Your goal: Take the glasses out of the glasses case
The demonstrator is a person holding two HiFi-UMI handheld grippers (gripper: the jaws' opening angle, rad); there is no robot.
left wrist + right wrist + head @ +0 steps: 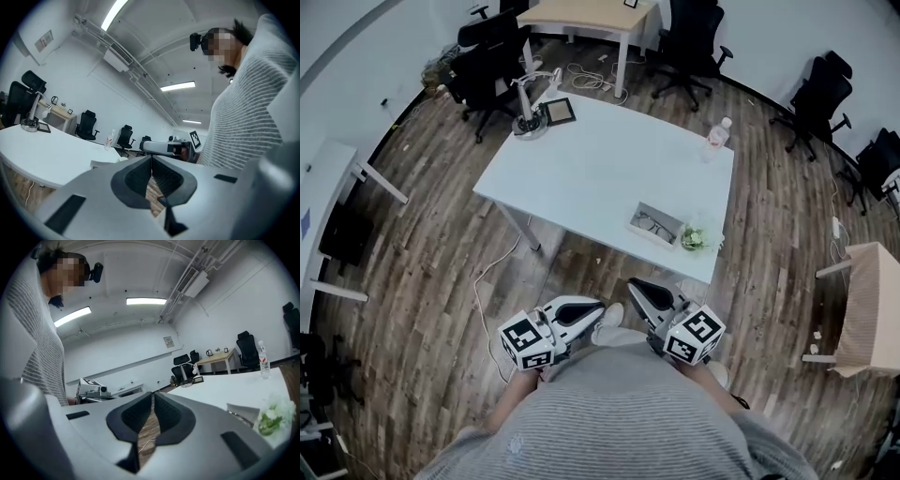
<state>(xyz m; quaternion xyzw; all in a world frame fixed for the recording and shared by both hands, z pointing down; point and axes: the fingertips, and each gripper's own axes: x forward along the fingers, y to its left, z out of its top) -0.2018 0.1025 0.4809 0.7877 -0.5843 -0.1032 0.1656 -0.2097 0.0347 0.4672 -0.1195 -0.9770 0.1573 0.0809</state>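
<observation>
An open grey glasses case (656, 225) lies near the front right corner of the white table (581, 169), with dark-framed glasses (654, 224) inside it. Both grippers are held low against the person's body, well short of the table. My left gripper (598, 309) is shut and empty, its jaws meeting at the tips (151, 158). The right gripper (636, 286) is also shut with nothing in it (153, 394). In the right gripper view the case (241, 411) shows at the table's near edge.
A small green and white plant (694, 238) sits right beside the case. A water bottle (718, 134) stands at the far right edge, a desk lamp (528, 117) and a picture frame (558, 112) at the far left corner. Office chairs (483, 56) ring the room on wood flooring.
</observation>
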